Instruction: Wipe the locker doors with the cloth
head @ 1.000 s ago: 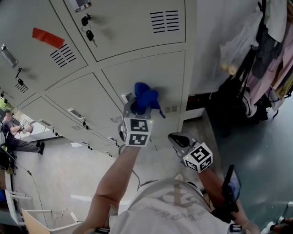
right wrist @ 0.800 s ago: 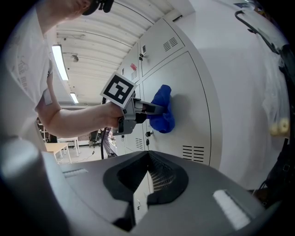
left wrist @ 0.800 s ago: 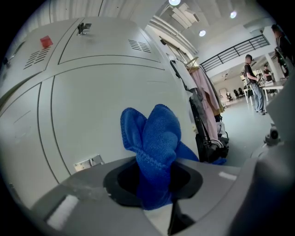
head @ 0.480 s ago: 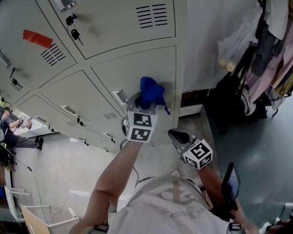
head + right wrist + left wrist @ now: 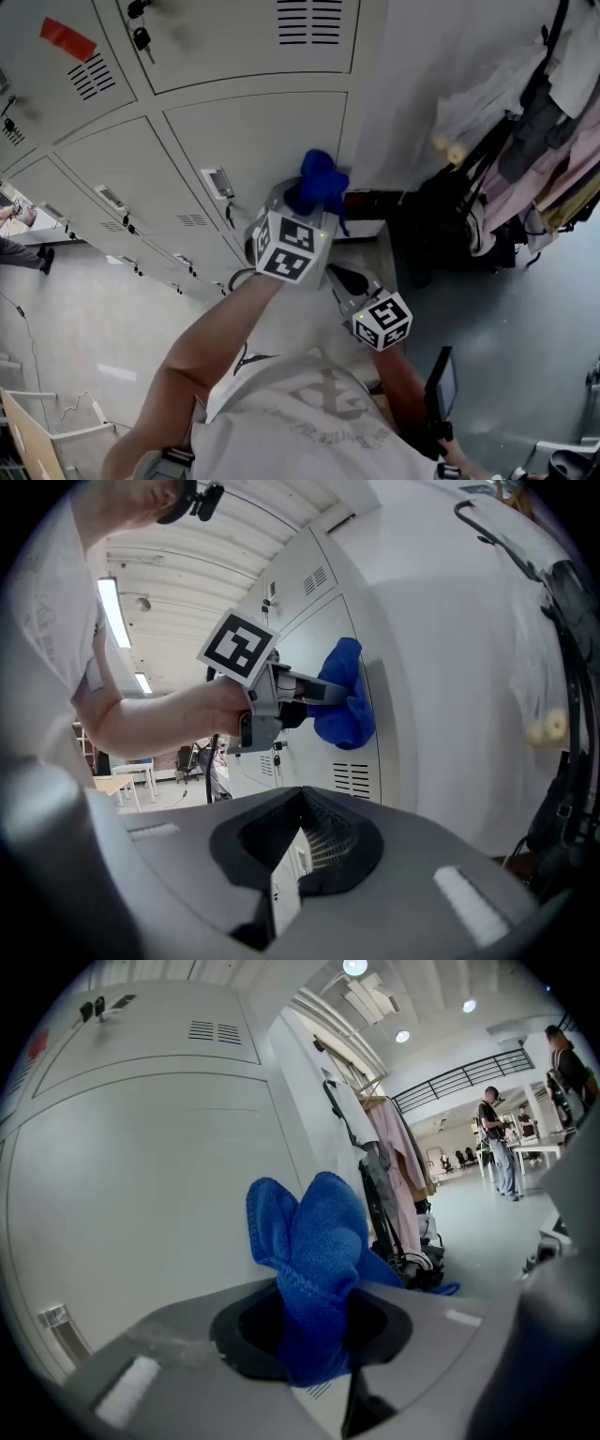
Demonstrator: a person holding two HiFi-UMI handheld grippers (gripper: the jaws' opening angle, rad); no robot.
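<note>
The smooth grey floor fills the right and lower left of your head view, and in your left gripper view the hall opens out under round ceiling lights, with people standing far off at the upper right. The bank of pale grey metal lockers covers the upper left of your head view, and its plain white side panel runs to the right of it. Beyond that panel, a crowded rail of hanging clothes and bags takes up the upper right.

You are working on the lowest right-hand locker door, a smooth, matt, bare surface. Your left gripper sits at the frame's centre, its jaws clamped on the bunched blue knitted cloth. The cloth presses on that door's right edge, just above a small set of louvre slots.

Your right gripper hangs just below and to the right, off the lockers. Its jaws are closed to a thin slit with nothing between them.

A strip of red tape marks a door at the upper left, and a key hangs nearby.
</note>
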